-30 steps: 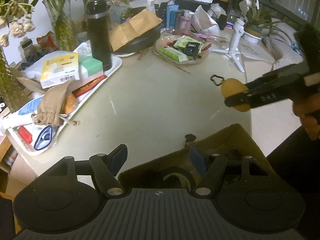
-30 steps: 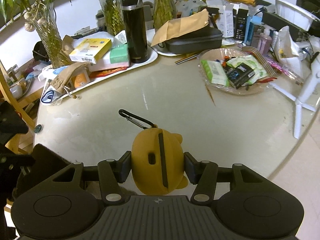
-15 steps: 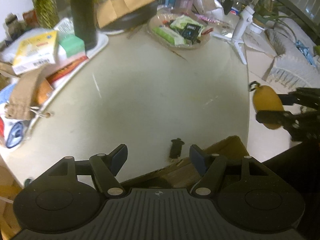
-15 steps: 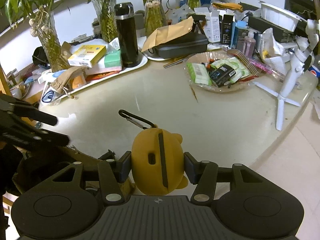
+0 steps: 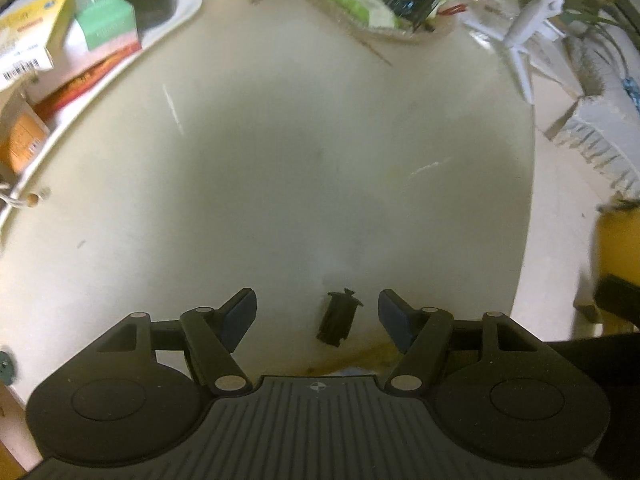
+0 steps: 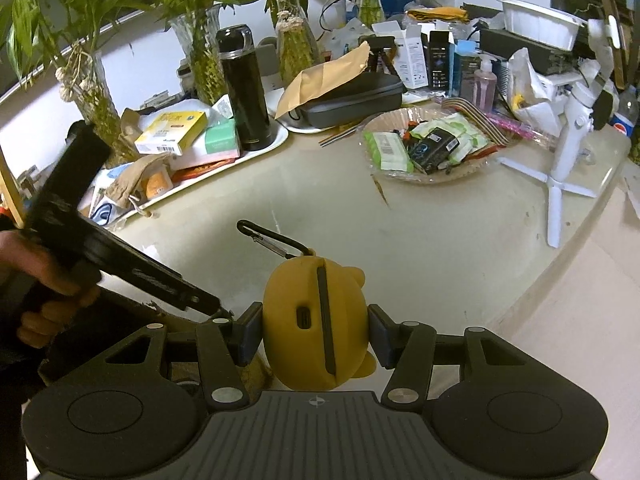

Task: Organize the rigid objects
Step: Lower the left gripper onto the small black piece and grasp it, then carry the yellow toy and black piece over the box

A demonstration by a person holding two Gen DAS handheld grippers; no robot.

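Observation:
My right gripper point(image 6: 316, 334) is shut on a yellow rubbery case point(image 6: 316, 320), held in the air over the near edge of the pale table point(image 6: 420, 248). A black carabiner point(image 6: 272, 236) sticks out of the top of the case. My left gripper point(image 5: 316, 312) points steeply down at the table with its jaws open. A small black plastic piece point(image 5: 338, 318) lies on the table between its blue pads point(image 5: 240, 312), touched by neither. In the right wrist view the left gripper point(image 6: 216, 308) reaches in from the left, held by a hand point(image 6: 48, 284). The yellow case point(image 5: 616, 240) shows blurred at the left view's right edge.
A white tray point(image 6: 280, 136) at the back left carries boxes, a pouch and a black flask point(image 6: 244, 88). A clear bowl point(image 6: 372, 124) of packets and a white tripod point(image 6: 560, 184) stand at the back right. Vases with plants line the wall. A brown cardboard edge point(image 5: 372, 350) lies under my left gripper.
My left gripper has moved forward over the table, sunk and tipped down; the small black piece now lies between its fingers. The right gripper still holds the yellow case and has shifted a little.

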